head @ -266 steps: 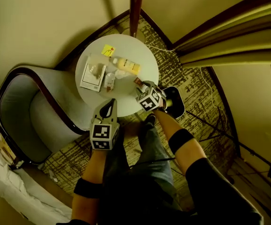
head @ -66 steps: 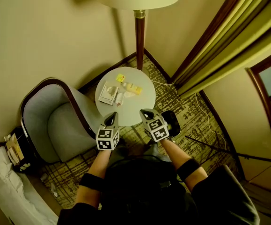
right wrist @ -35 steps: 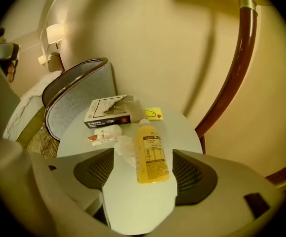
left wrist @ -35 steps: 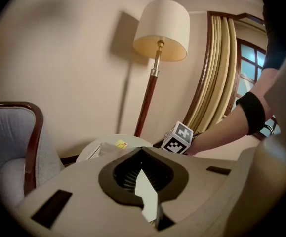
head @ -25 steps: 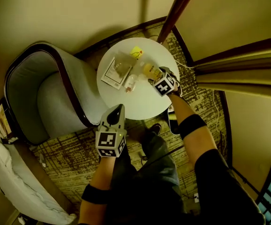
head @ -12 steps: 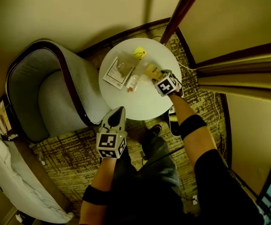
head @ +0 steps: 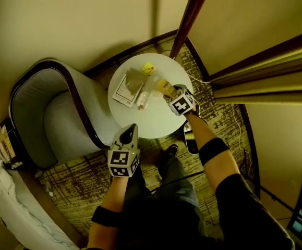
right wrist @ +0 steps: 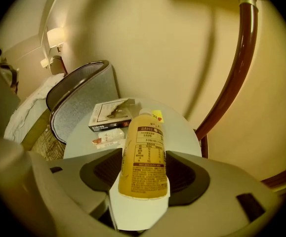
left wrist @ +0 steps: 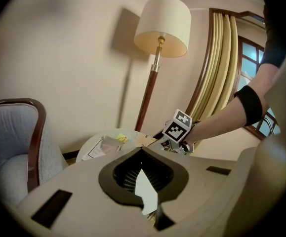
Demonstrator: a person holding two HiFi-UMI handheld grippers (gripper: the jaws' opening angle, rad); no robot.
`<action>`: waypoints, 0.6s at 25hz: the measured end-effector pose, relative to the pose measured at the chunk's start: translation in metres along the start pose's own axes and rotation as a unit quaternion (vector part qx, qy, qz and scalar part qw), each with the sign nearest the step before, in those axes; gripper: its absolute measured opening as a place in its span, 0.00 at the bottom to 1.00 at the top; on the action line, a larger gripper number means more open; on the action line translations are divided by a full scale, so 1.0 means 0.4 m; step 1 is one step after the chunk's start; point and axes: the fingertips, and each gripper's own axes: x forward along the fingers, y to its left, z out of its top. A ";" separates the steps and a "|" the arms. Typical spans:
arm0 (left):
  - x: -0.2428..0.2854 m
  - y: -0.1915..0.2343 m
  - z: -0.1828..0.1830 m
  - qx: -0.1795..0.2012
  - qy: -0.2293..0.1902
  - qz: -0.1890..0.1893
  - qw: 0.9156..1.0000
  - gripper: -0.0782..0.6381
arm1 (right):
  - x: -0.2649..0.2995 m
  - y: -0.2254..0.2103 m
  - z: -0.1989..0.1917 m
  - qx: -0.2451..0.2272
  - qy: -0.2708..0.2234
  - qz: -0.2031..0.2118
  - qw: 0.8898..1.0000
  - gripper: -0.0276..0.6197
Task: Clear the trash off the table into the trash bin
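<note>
Our right hand-held gripper [head: 170,91] has just been closing, and it now clamps the bottle of yellow drink [right wrist: 143,149] across its body, base toward us and cap pointing out over the tabletop [head: 156,123]. A second ago the bottle lay there beside the small wrapper [head: 142,99]. Now it seems lifted clear of the surface, though we cannot make out the gap. Our left hand-held gripper [head: 131,128] is clenched on nothing and hangs off the near edge, above the carpet. We judge this piece secured, so the next move is to carry it to the trash bin [head: 190,144] on the floor under our right arm. The wrapper, the white box [head: 122,91] and the yellow note [head: 148,68] are not yet cleared.
</note>
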 end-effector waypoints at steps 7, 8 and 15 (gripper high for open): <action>-0.048 -0.030 0.051 0.019 0.000 -0.020 1.000 0.11 | -0.213 0.051 0.086 0.033 -0.085 -0.023 0.996 0.49; -0.056 -0.035 0.061 0.023 -0.001 -0.022 0.999 0.11 | -0.244 0.062 0.093 0.038 -0.097 -0.026 0.994 0.49; -0.108 -0.048 0.114 0.051 -0.015 -0.037 0.998 0.11 | -0.449 0.175 0.143 0.073 -0.192 -0.042 0.978 0.49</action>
